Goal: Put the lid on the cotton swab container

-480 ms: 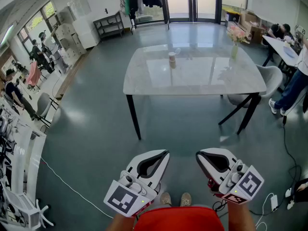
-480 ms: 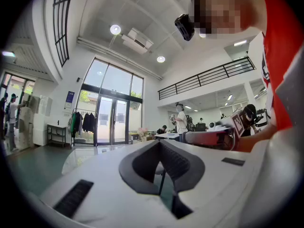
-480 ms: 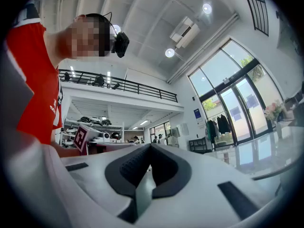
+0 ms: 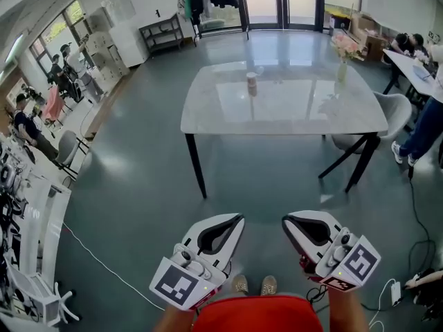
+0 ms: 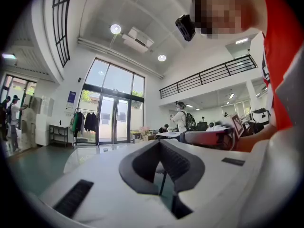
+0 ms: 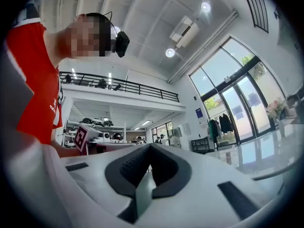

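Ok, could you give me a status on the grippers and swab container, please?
Left gripper shut, empty. Right gripper shut, empty. Container on the table ahead, well beyond both; lid too small to tell. Nothing seen in the way.

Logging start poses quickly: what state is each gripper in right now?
Left gripper: closed, nothing between its jaws.
Right gripper: closed, nothing between its jaws.
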{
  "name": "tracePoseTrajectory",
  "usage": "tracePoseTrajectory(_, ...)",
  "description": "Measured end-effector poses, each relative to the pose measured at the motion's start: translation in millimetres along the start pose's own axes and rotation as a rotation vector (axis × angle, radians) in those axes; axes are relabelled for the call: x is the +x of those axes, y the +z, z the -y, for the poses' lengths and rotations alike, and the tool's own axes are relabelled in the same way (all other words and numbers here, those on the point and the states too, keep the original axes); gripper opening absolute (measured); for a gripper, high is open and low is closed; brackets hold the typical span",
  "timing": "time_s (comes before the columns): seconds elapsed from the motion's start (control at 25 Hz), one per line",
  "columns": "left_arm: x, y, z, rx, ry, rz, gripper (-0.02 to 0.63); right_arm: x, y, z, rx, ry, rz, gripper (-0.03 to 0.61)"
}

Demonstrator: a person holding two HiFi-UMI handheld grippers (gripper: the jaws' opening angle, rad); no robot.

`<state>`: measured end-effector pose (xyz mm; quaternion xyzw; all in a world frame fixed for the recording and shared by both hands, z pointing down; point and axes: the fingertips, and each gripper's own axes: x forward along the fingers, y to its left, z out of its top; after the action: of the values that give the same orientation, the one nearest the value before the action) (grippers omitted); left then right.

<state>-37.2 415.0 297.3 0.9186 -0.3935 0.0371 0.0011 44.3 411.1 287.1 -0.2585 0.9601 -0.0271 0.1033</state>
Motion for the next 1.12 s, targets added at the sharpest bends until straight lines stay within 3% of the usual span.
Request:
tracePoseTrajectory(0.24,3,0,-1,0.002,0.007,-0.001,0.012,0,2,2,0.009,0.018,0.014,0.005)
tracePoseTrajectory(0.4,10,13,-6,0.031,0.024,0.081,0.012,-4,8,14,0.032,0.006,0.032,0.006)
tracePoseTrajectory(1.12,58,22,-18,0.067,0.091,0.096,0.012,-15,21,75,-0.045,-0.001,0.002,0.006)
